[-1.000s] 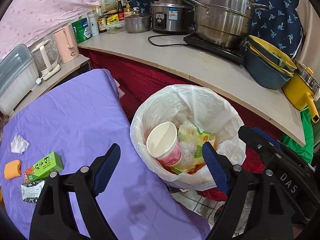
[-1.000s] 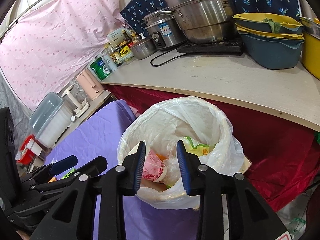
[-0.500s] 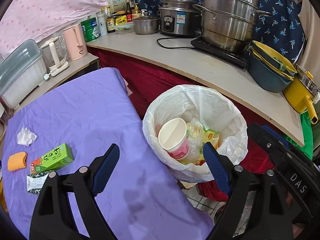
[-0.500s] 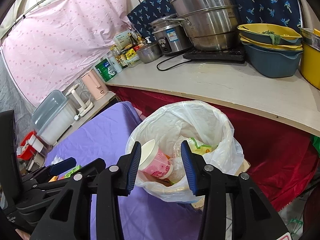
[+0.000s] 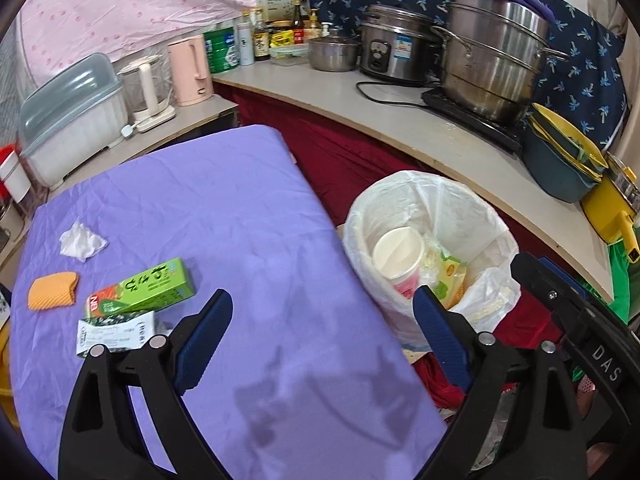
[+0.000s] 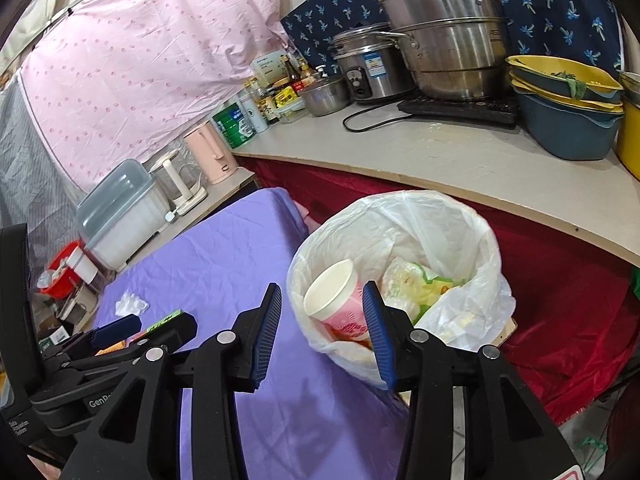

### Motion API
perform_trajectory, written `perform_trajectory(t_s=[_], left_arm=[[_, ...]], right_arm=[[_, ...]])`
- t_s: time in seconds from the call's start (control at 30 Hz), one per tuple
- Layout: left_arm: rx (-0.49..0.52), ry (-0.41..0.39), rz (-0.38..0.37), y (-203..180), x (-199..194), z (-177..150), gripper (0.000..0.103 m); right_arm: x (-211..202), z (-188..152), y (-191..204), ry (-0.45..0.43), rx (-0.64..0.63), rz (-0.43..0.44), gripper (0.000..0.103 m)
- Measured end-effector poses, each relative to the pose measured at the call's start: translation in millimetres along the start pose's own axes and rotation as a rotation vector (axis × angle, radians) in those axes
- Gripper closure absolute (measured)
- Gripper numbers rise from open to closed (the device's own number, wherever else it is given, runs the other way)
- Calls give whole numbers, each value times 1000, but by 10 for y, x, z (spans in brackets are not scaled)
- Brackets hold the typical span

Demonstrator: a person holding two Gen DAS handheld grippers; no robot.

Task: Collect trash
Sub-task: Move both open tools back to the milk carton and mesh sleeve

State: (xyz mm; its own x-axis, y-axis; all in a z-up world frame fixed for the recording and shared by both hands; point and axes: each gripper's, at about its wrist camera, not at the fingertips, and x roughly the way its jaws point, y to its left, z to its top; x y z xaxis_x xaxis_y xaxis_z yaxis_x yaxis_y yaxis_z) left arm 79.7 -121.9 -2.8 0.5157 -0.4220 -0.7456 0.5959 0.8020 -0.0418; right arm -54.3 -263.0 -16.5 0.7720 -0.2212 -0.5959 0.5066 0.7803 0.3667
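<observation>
A bin lined with a white bag [image 5: 472, 208] [image 6: 440, 216] stands by the purple table's right edge; inside lie a pink paper cup [image 5: 398, 254] [image 6: 336, 300] and a green-yellow wrapper [image 5: 450, 274] [image 6: 416, 284]. On the purple cloth lie a green carton [image 5: 142, 288], a printed sachet [image 5: 116, 330], an orange sponge piece [image 5: 52, 290] and a crumpled tissue [image 5: 80, 240] [image 6: 130, 304]. My left gripper [image 5: 322, 328] is open and empty over the table's edge. My right gripper [image 6: 322, 328] is open and empty, just in front of the bin.
A curved counter [image 5: 400, 120] behind the bin carries steel pots [image 5: 492, 60], a rice cooker [image 5: 396, 52], stacked bowls [image 5: 560, 156], bottles and a pink kettle [image 5: 190, 70]. A lidded plastic box [image 5: 68, 116] stands at the far left. Red cloth [image 6: 560, 280] hangs below the counter.
Both grippers have drawn back and to the left from the bin. The right jaws have opened wider. More of the table's trash has come into the left wrist view.
</observation>
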Motion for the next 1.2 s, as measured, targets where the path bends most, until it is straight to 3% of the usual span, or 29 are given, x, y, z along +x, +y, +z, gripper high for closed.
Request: perform_trajectory(t_s=[0.37,0.97,1.2], left_arm=[[-142,22,90,872,-128,-274,16],[-473,59,246,2715,-267,-753,16],[-539,78,276,3100,-226,-890,16]], right_arm=[[233,-249,666,75,-99,79,61],[937,-679,1925,235,-245,197,61],[1173,-856,2249,293,-304,220,61]])
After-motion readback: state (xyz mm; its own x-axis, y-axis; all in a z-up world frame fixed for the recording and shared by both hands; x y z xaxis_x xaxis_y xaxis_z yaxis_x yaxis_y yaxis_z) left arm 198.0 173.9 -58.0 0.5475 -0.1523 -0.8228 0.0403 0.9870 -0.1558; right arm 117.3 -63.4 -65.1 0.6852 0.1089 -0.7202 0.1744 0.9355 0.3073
